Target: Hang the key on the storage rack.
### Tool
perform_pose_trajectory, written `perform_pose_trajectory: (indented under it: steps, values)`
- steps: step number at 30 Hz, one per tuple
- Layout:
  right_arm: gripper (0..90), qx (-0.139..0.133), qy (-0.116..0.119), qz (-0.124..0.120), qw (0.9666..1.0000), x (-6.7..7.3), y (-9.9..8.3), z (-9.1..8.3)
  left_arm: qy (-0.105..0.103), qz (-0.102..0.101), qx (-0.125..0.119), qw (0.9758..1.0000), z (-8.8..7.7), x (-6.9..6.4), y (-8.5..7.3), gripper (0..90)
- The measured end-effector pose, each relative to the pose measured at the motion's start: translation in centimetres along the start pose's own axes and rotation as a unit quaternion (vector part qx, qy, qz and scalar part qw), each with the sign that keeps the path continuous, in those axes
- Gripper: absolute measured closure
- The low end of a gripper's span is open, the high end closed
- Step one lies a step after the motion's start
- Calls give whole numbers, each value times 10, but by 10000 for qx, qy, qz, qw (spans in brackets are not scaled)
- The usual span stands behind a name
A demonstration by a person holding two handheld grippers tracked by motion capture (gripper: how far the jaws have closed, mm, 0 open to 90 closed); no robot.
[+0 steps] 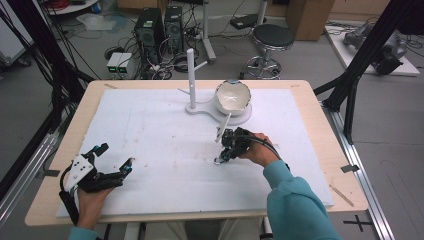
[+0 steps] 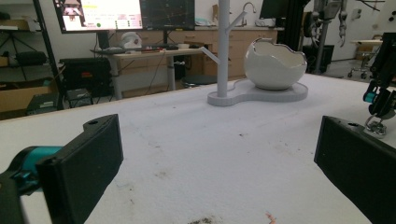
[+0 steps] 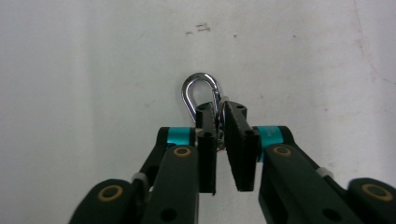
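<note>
A shiny silver carabiner (image 3: 200,88) lies on the white foam board (image 3: 93,70). My right gripper (image 3: 219,109) points down at it, jaws shut on its straight side while the curved end sticks out beyond the tips. From above, the right gripper (image 1: 221,158) sits at the board's middle right with the carabiner (image 1: 218,161) at its tips. My left gripper (image 1: 116,156) rests near the front left of the board, open and holding nothing. In the left gripper view its wide-apart jaws frame bare board, with the right gripper (image 2: 380,100) and carabiner (image 2: 375,127) far right.
A white stand with an upright post (image 1: 190,80) and an egg-shaped white bowl (image 1: 232,96) sits at the back middle of the board. The wooden table edge (image 1: 330,150) runs round the foam. Computers, cables and a stool (image 1: 272,37) are on the floor behind.
</note>
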State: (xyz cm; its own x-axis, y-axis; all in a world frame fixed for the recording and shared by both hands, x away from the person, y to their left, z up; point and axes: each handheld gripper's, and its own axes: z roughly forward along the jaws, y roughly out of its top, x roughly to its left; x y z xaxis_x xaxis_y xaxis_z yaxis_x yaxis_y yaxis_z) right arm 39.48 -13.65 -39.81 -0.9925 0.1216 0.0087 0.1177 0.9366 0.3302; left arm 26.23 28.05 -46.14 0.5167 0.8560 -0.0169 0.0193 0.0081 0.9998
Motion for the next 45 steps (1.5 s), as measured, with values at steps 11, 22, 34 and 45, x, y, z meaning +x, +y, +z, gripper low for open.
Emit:
perform_pose_trajectory:
  steps: [11, 22, 34, 45]
  values:
    - [877, -16, -98, 75, 9999, 0, 0, -1, 2, 5, 0, 10000, 0, 0, 0, 17]
    - [888, -113, -50, 266, 9996, -4, -1, -1, -14, -20, 5, 10000, 0, 1, 0, 17]
    - [893, -818, 125, 644, 9945, -9, -5, -16, 10, -68, 65, 10000, 1, 1, 1, 17]
    - [893, -2249, 173, 712, 9716, -10, -17, -50, -223, -156, 238, 9993, 8, 2, 9, 17]
